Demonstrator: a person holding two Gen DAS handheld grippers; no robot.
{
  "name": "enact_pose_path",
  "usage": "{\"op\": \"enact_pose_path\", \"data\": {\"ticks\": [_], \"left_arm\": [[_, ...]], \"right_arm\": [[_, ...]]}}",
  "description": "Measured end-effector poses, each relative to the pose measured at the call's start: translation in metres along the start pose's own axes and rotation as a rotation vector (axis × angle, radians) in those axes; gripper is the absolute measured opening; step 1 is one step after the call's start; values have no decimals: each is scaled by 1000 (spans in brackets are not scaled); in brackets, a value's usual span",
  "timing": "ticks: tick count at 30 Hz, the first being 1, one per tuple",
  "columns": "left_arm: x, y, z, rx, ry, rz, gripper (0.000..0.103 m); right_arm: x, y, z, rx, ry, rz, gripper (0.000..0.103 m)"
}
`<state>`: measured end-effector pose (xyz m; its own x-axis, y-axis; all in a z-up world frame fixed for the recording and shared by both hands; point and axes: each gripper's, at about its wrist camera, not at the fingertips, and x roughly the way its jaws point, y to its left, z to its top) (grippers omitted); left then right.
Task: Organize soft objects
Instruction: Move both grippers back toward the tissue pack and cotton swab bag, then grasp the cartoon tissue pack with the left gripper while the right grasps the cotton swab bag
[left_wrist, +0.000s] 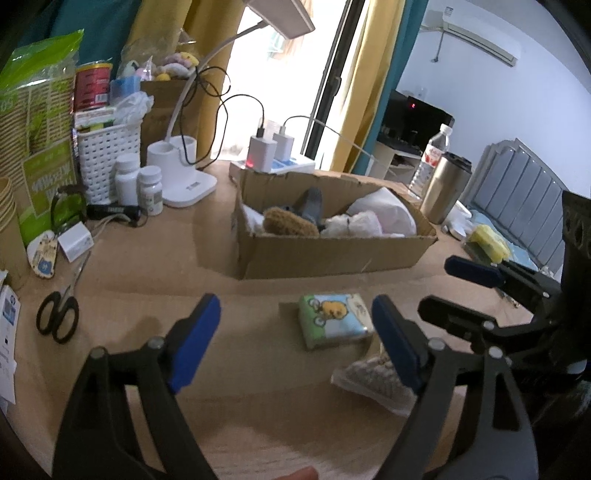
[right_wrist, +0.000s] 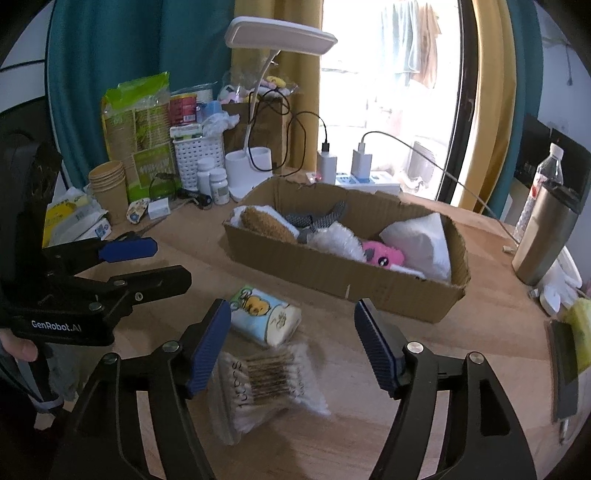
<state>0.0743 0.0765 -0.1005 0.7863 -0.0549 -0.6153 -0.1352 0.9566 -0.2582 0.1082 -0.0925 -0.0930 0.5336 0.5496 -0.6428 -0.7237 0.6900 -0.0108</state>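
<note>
A wooden tabletop (right_wrist: 369, 424) carries a cardboard box (right_wrist: 332, 273) of plush toys near its far edge. Nearer lie a tissue pack (right_wrist: 264, 319) and a bag of cotton swabs (right_wrist: 266, 384). Left tongs (left_wrist: 295, 343) and right tongs (right_wrist: 291, 343) both gape wide, empty. The slippery swab bag could slide from a pinch.

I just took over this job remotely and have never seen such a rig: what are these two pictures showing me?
A person holds two hand grippers with black arms and blue pads. Each picture comes from a camera on one gripper, looking along its fingers. The left gripper and right gripper are both open and hold nothing. On the brown wooden table lie a small cartoon-printed tissue pack and a clear bag of cotton swabs. Behind them stands an open cardboard box already holding plush toys and a white pillow.
</note>
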Motion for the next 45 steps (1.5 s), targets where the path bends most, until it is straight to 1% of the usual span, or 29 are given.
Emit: {"op": "enact_pose_path", "data": {"ticks": [8,10,13,14,24,28,31,34,38,45], "left_arm": [[-1,1,-15,-10,12,4,85],[0,1,-19,-16,14,5,85],[1,1,-23,-23,12,2,85],[2,1,-25,-23,14,1,85],[7,2,-33,-39,27,2,85],[9,2,-35,-41,35,3,86],[10,2,-34,-41,39,5,86],[12,1,-34,-38,43,6,86],[14,-6,-33,-24,48,5,86],[17,-19,-29,3,55,6,86]], "right_arm": [[6,8,-13,-9,33,20,73],[10,9,-17,-11,52,29,73],[17,12,-24,-24,90,24,87],[18,13,-27,-26,99,27,88],[39,10,-42,-20,175,42,88],[49,13,-43,-29,199,46,88],[54,8,-44,-5,218,57,88],[54,8,-44,-7,223,64,88],[51,6,-45,-9,217,57,79],[43,-11,-50,33,205,42,77]]}}
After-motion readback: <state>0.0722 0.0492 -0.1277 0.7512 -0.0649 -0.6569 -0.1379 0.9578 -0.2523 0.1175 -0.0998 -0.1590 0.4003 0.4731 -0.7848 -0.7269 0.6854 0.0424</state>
